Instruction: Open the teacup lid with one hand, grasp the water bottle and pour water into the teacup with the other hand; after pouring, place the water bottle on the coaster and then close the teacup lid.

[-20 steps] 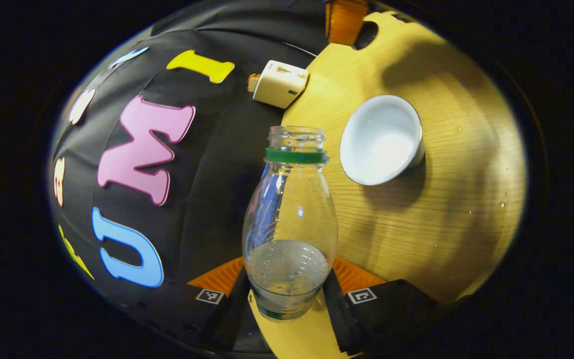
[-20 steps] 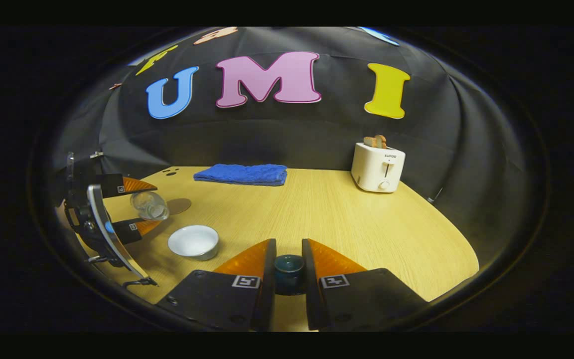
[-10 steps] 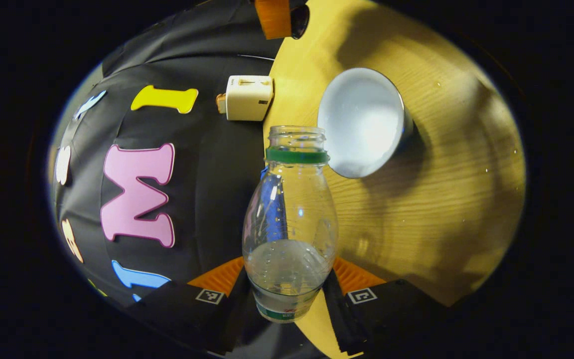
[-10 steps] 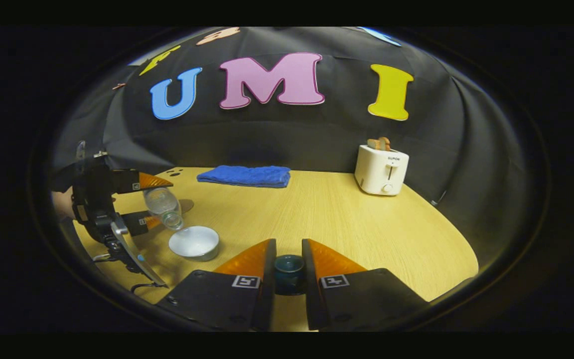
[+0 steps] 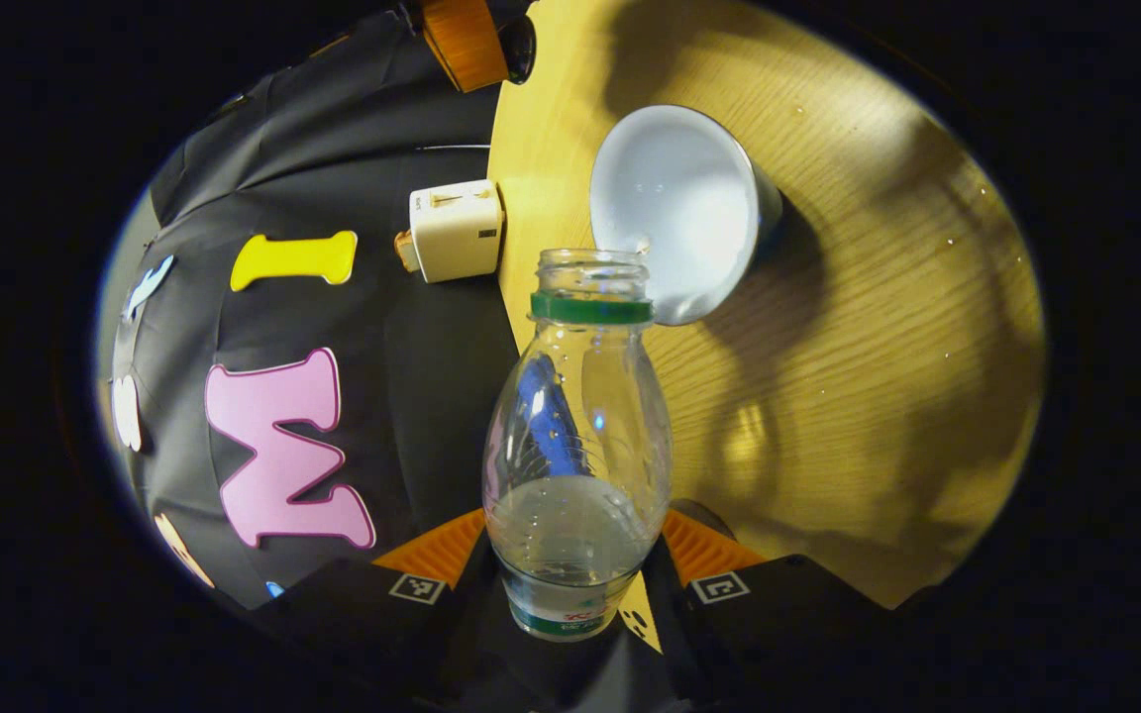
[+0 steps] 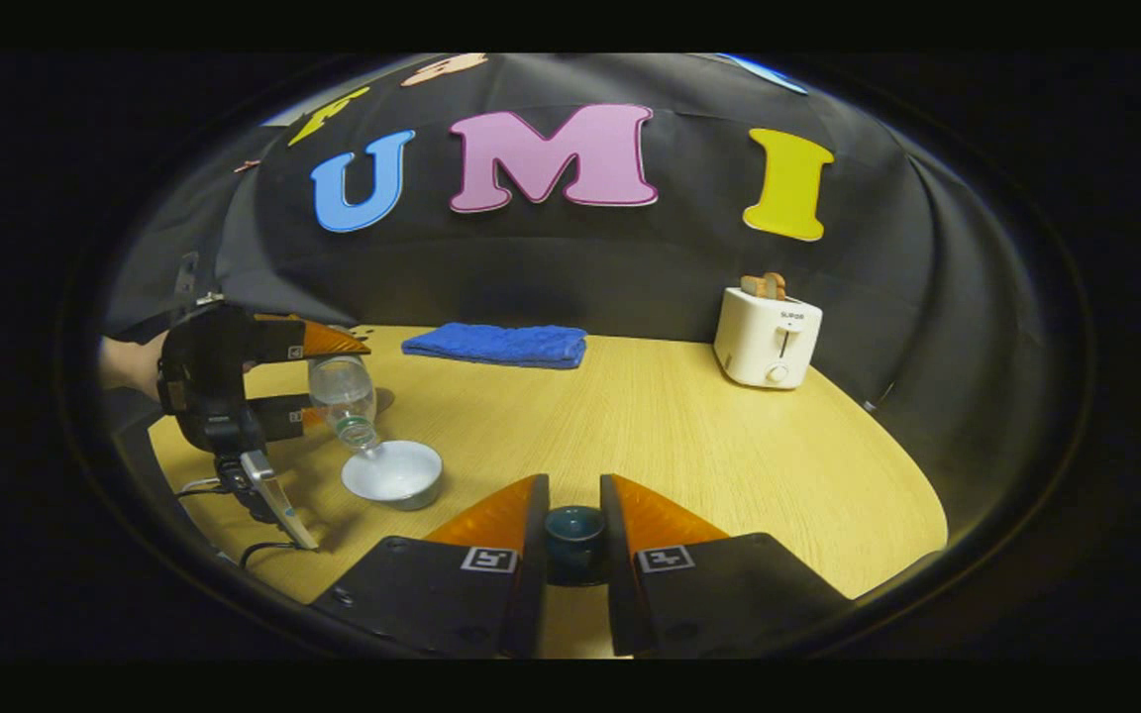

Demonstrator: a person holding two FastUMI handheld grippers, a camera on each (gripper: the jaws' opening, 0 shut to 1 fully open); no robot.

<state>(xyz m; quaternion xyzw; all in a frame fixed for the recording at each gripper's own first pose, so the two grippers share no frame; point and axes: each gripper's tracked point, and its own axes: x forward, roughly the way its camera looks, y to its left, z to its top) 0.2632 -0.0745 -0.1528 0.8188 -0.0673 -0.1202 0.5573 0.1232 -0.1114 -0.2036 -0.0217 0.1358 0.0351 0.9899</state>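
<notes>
Left gripper (image 5: 570,564) clamps the ribbed clear plastic water bottle (image 5: 575,465), tipped over the round white teacup (image 5: 674,203). Right gripper (image 6: 573,535) pinches the small dark knobbed lid (image 6: 573,527).

Staged recording booth, not a real kitchen: black cloth wall (image 6: 551,267) curves behind a pale wood desk (image 6: 650,436). Household props set out on it: white toaster (image 6: 767,337) holding bread, folded blue towel (image 6: 496,345).

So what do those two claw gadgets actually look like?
The right claw has two wedge-shaped fingers on black mounts, each carrying a small square black-and-white marker. The left claw is built alike, with a chunky black housing, a pale curved strip below it and a dark cable.
</notes>
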